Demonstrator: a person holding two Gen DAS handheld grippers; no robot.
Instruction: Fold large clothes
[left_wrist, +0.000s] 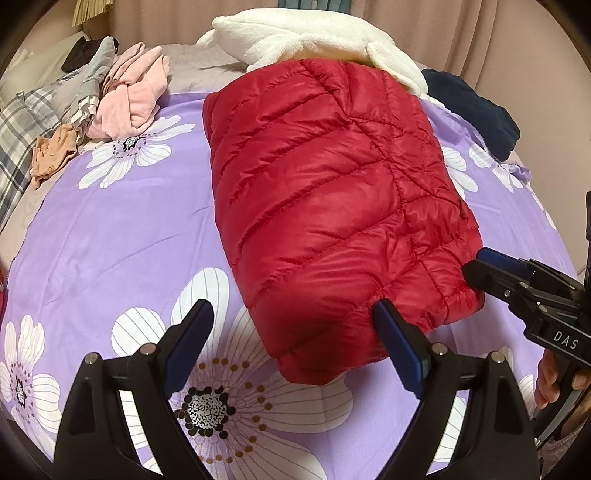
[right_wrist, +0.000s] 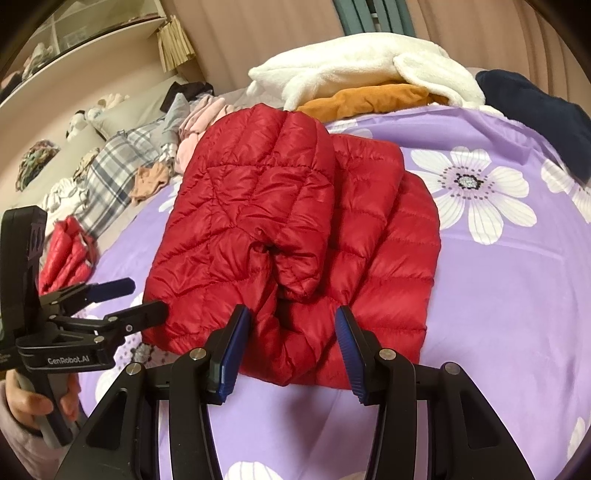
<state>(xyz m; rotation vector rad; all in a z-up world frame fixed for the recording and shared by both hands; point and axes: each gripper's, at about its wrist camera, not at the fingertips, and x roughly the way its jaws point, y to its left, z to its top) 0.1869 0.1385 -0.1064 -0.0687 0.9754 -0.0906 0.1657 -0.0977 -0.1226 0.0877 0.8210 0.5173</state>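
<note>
1. The surface is a bed covered with a lilac sheet (left_wrist: 110, 236) printed with big white flowers; it fills most of both views and lies fairly smooth, with a few soft creases
2. Behind the bed hang pale pinkish curtains (left_wrist: 461, 33). In the right wrist view a shelf unit (right_wrist: 74, 40) stands at the upper left corner of the room
3. Along the left edge of the bed sit a plaid cloth (left_wrist: 14, 122) and a heap of pink clothes (left_wrist: 133, 96). At the far end lie a white fleece garment (left_wrist: 306, 33), with an orange garment (right_wrist: 369, 98) beneath it, and a dark navy garment (left_wrist: 476, 107) to the right
4. The red puffer jacket (left_wrist: 332, 206) lies folded in the middle of the sheet as a thick oblong bundle. Its long axis runs from the near edge of the bed away toward the white fleece, leaning slightly left at the far end in the left wrist view
5. In the right wrist view a folded-over sleeve lies on top of the bundle, cuff toward the camera
6. The left gripper (left_wrist: 293, 325) stands wide, its right finger touching the jacket's near end, its left finger over bare sheet; nothing is clamped
7. The right gripper (right_wrist: 290, 332) is about half apart at the jacket's near hem, with red fabric bulging between the pads; I cannot tell whether they press on it
</note>
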